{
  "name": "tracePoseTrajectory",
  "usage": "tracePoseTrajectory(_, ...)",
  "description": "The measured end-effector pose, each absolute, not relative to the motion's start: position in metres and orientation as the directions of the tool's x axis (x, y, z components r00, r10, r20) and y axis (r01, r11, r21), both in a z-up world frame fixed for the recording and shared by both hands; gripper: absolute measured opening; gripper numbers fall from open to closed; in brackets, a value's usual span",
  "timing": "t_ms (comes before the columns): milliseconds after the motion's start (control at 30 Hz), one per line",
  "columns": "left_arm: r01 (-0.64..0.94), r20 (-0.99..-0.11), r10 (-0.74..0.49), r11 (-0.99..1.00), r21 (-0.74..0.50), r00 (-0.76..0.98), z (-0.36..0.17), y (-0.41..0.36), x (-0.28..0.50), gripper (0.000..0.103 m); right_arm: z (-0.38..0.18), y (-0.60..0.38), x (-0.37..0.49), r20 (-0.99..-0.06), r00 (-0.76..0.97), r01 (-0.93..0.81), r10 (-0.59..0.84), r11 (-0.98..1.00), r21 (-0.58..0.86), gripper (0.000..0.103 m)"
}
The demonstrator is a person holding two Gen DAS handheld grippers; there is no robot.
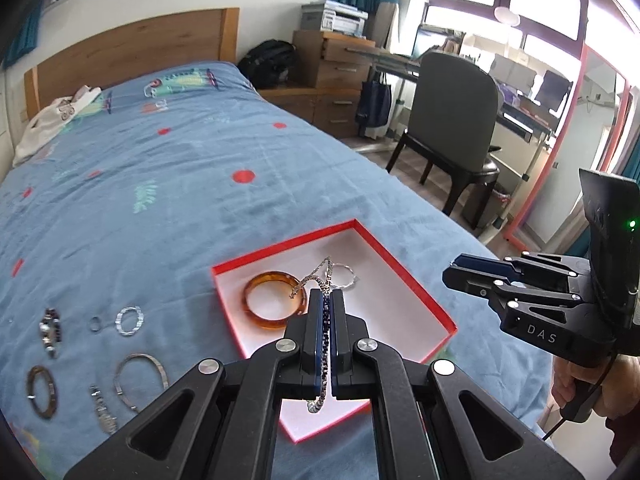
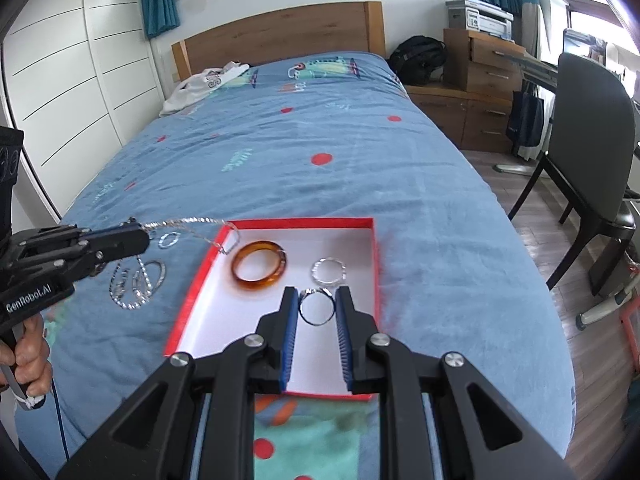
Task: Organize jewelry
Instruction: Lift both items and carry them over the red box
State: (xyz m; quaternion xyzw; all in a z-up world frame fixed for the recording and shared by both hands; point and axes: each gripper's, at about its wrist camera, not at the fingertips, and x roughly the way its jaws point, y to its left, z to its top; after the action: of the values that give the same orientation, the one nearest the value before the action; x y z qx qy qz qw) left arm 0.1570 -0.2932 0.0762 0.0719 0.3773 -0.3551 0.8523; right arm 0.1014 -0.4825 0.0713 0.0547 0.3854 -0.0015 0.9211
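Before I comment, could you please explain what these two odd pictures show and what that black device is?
Each picture comes from a camera on a hand-held gripper, looking along its fingers; a person holds one in each hand. The left gripper is shut on a silver chain, carrying it toward the red box on the bed. The right gripper is open over a ring in the box, beside an amber bangle. More bracelets lie on the bed.

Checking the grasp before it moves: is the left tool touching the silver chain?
Touching. The left wrist view shows the left tool shut on the silver chain.
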Motion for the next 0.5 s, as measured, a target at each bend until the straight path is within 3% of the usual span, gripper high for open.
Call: tracePoseTrajectory(500, 0.671, -0.8, -0.495, 0.723, -0.164, 0.338, -0.006, -0.315, 0.173, 0.003, 0.003, -0.487, 0.141, -0.803, 0.59, -0.002, 0.083, 0.995, 0.101, 0.018)
